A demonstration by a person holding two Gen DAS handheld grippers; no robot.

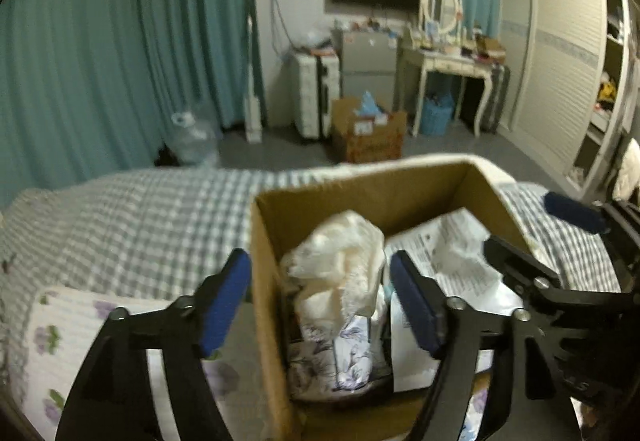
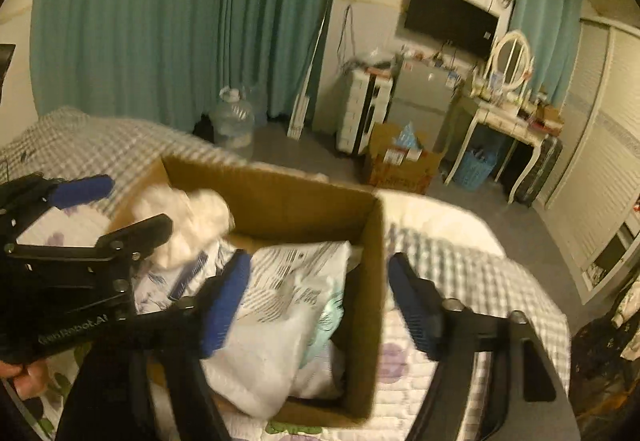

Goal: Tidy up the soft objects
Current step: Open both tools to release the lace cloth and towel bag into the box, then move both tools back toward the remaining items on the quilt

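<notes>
An open cardboard box (image 1: 360,189) stands on the bed. Inside it lie a crumpled cream cloth (image 1: 344,253), a floral cloth (image 1: 340,353) under that, and a white printed plastic bag (image 1: 452,253). My left gripper (image 1: 320,301) is open and straddles the box's left wall, with the cream cloth loose between its fingers. My right gripper (image 2: 318,305) is open across the box's right wall (image 2: 372,281), one finger over the white bag (image 2: 280,313). Each gripper shows in the other's view: the right gripper (image 1: 548,233) and the left gripper (image 2: 116,211) beside the cream cloth (image 2: 192,221).
The box rests on a floral quilt (image 1: 60,329) over a grey checked bedspread (image 1: 140,225). Beyond the bed's edge the floor holds a second cardboard box (image 1: 368,137), a water jug (image 1: 196,141), a dressing table (image 1: 448,65) and a wardrobe (image 1: 560,61). Teal curtains (image 1: 120,41) hang behind.
</notes>
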